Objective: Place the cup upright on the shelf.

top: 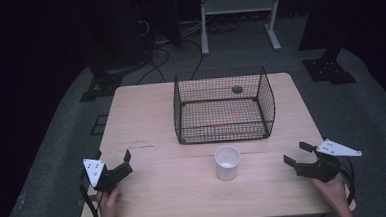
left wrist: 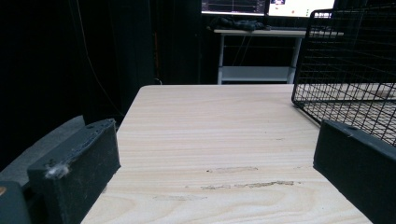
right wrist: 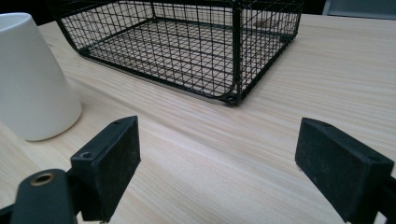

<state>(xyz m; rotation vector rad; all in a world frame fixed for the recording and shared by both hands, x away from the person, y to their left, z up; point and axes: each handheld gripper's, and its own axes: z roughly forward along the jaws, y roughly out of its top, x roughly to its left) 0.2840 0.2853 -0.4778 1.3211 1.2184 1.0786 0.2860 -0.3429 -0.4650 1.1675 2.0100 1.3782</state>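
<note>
1 wire basket (top: 224, 106) | 1 white cup (top: 227, 162) | left gripper (top: 113, 159) jaws apart | right gripper (top: 296, 152) jaws apart

The black wire basket (top: 224, 106) stands on the far middle of the table (top: 146, 121), open at the top and walled on all four sides. Bare tabletop runs to the left and right of the basket. Just in front of the basket a white cup (top: 227, 162) stands upright, with open wood on both sides of it.

White cup (top: 227, 162) (upright) before basket (top: 224, 106)
</note>
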